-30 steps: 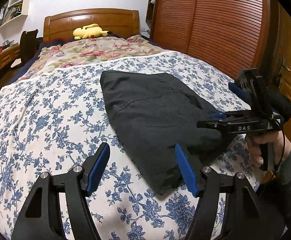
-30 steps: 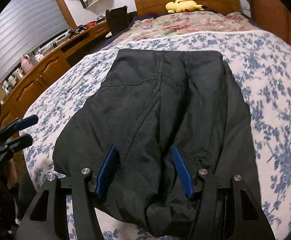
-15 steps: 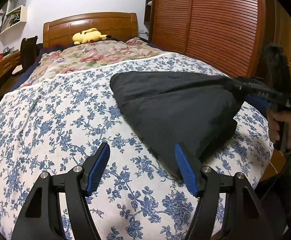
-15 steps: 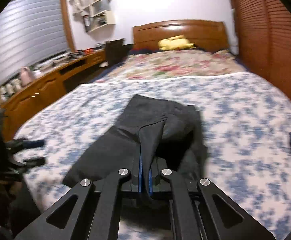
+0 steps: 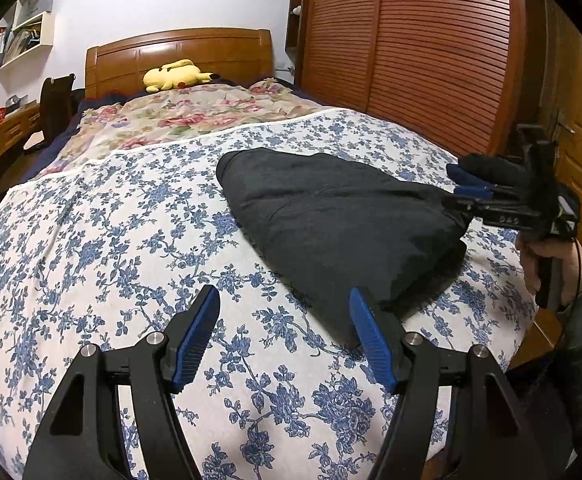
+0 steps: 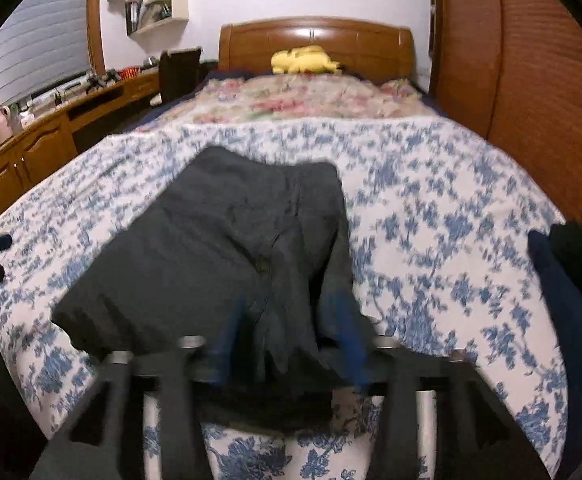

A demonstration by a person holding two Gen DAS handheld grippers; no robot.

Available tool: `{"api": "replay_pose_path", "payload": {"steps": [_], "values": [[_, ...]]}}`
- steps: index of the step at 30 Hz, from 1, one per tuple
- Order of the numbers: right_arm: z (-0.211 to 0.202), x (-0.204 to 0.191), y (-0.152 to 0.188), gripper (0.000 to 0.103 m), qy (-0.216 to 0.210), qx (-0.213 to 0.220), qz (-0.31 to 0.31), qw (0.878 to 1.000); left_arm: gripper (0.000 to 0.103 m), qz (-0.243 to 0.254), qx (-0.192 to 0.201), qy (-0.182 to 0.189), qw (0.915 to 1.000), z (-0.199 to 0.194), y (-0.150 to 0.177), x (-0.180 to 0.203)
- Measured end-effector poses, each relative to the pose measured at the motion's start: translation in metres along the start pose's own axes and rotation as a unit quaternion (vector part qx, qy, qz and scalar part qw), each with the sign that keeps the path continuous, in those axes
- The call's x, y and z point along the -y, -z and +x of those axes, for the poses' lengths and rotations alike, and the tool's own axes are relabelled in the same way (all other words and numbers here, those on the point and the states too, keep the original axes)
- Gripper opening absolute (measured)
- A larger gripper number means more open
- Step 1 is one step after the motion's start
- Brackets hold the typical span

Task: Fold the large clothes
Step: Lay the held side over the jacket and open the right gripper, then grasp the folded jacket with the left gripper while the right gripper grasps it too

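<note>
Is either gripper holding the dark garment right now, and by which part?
Neither grips it. The left gripper is open over the bedspread. The right gripper is opening, the dark garment's near edge loose between its jaws.

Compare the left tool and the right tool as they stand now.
The left tool hovers over bare floral bedspread with nothing between its blue pads; the right tool has a ridge of the dark garment between its pads. The left tool looks sharp and steady; the right tool is blurred, its jaws opening. Both are black with blue pads and point toward the headboard.
</note>
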State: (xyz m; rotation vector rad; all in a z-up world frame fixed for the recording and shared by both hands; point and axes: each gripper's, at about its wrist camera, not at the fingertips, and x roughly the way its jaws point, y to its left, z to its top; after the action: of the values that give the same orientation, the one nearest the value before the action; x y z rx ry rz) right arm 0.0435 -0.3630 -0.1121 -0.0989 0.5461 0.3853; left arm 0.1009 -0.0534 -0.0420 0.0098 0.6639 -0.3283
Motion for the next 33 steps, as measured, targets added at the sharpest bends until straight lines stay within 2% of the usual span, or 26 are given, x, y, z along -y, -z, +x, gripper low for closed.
{"api": "replay_pose_path", "payload": {"steps": [3, 7, 10, 13, 15, 18, 23, 28, 33], "values": [[-0.011, -0.017, 0.003, 0.058, -0.016, 0.020, -0.016, 1.000, 0.068, -0.004, 0.001, -0.002, 1.0000, 0.000, 0.002, -0.002], [-0.017, -0.040, 0.004, 0.058, -0.059, 0.039, -0.035, 0.997, 0.069, -0.007, 0.000, -0.002, 1.0000, 0.002, 0.005, -0.005], [0.003, -0.051, 0.007, 0.058, -0.091, 0.026, -0.039, 0.995, 0.068, -0.008, -0.003, -0.005, 1.0000, 0.003, 0.007, -0.006], [0.031, -0.062, 0.013, 0.058, -0.116, -0.007, -0.048, 0.992, 0.068, -0.008, -0.004, -0.008, 0.9999, 0.003, 0.008, -0.008], [0.050, -0.067, 0.019, 0.058, -0.106, -0.038, -0.056, 0.992, 0.068, -0.009, -0.004, -0.010, 0.9999, 0.003, 0.007, -0.009], [0.069, -0.060, 0.028, 0.058, -0.120, -0.062, -0.053, 0.989, 0.068, -0.012, -0.002, -0.011, 0.9999, 0.001, 0.007, -0.011], [0.071, -0.056, 0.029, 0.058, -0.115, -0.061, -0.054, 0.990, 0.068, -0.011, 0.000, -0.013, 0.9999, 0.001, 0.007, -0.012], [0.035, -0.066, 0.026, 0.058, -0.097, -0.048, -0.064, 0.992, 0.068, -0.004, -0.002, -0.014, 0.9999, 0.007, 0.002, -0.017], [-0.006, -0.042, 0.044, 0.058, -0.059, -0.019, -0.041, 0.997, 0.068, 0.000, 0.006, -0.008, 0.9999, 0.024, -0.010, -0.028]]}}
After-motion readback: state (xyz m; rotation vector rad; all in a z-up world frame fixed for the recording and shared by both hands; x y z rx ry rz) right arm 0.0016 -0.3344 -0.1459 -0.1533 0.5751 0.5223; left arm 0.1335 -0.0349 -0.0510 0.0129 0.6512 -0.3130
